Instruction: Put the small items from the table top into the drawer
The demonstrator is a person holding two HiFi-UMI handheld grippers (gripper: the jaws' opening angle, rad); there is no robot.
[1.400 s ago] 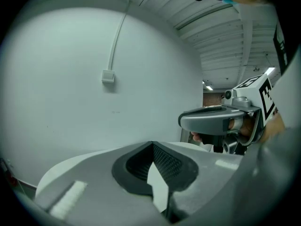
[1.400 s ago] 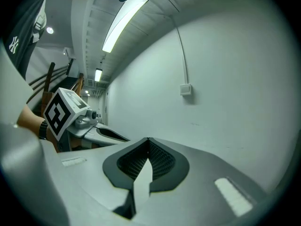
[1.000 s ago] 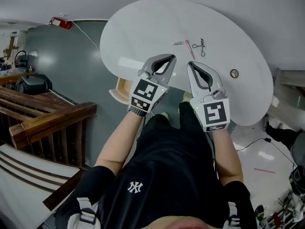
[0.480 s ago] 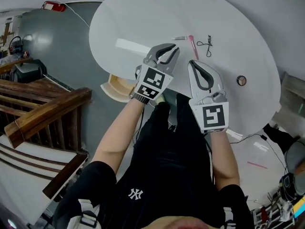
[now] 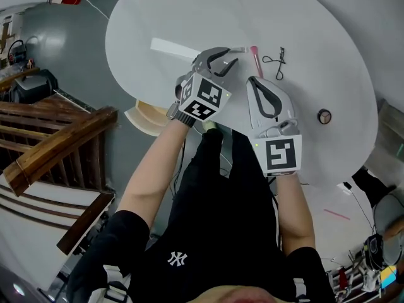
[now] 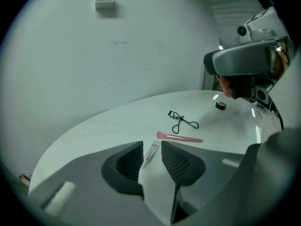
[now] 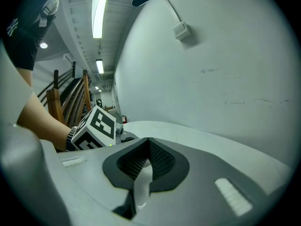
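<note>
Looking steeply down on a white round tabletop (image 5: 189, 17) and reading from left to right.

Noting first, at the near-left edge, a pale drawer (image 5: 146, 113) standing open under the tabletop, its inside mostly hidden from here.

Moving right and finding the left claw (image 5: 230, 58) reaching out over the tabletop, tilted downward, jaws slightly apart and pressing on nothing.

Spotting a small tube (image 6: 151, 151) lying flat on the tabletop right at that claw's tips, framed in the narrow gap between the two pads in the left gripper view. Judging the tube's long axis as running roughly along the claw's own line, so suiting a pinch across its narrow width. Judging it also as just ahead of the pads rather than fully between them, so probably calling for a little more reach and drop before closing.

Passing a pink brush (image 5: 254, 53) just beyond the tube, lying crosswise to the left claw's line.

Finding below it the right claw (image 5: 252, 81), jaws closed together on nothing, hovering nearer the person than the left claw and touching none of the items.

Continuing right to a black eyelash curler (image 5: 278, 62) near the brush, then a small round pot (image 5: 324, 116) well apart toward the right edge.

Judging the left hand as the nearer one to the tube, with the drawer lying on that same side.
</note>
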